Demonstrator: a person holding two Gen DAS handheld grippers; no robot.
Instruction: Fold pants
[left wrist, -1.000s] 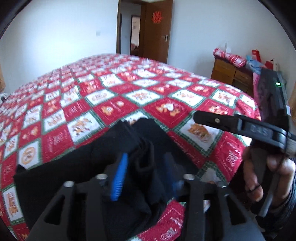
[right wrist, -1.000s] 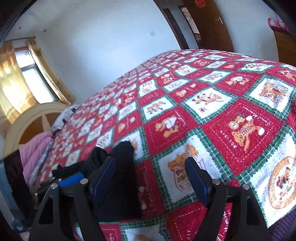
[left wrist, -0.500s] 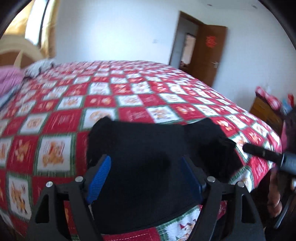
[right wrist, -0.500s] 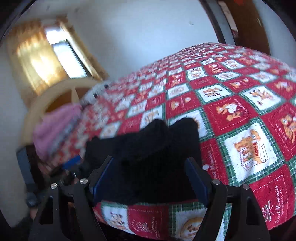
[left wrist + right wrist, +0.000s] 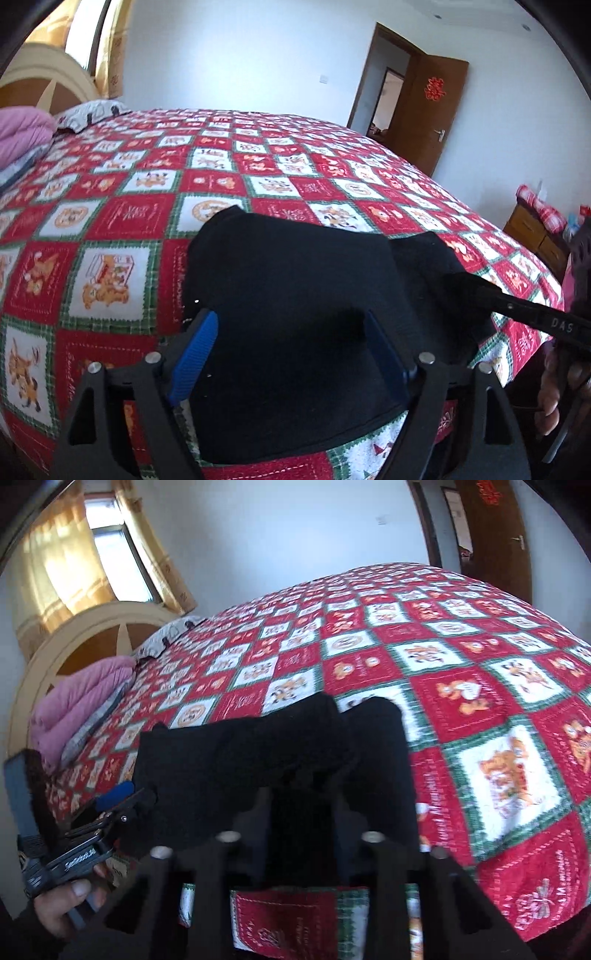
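Pants (image 5: 295, 295) of plain black cloth lie in a folded bundle at the near edge of a bed covered by a red, white and green patchwork quilt (image 5: 258, 177) printed with small bears. The bundle sits close to the quilt's near border, with open quilt stretching away behind it toward the far wall.

The left gripper (image 5: 291, 347), black with blue ribbed pads, hangs over the near part of the bundle. Its jaws stand wide apart and are opening; black cloth lies between them, but the pads do not press on it.

The right gripper (image 5: 299, 812), also black, is at the right end of the bundle. Its jaws are closing and stand close together with a bunch of black cloth between them; in the blur, the fingers appear to pinch it.

Each wrist view shows the other gripper's handle with a person's fingers (image 5: 77, 890) wrapped around it.

A pink folded blanket (image 5: 81, 701) rests at the head of the bed beside a cream headboard (image 5: 74, 635). A brown door (image 5: 424, 110) stands open in the far wall.
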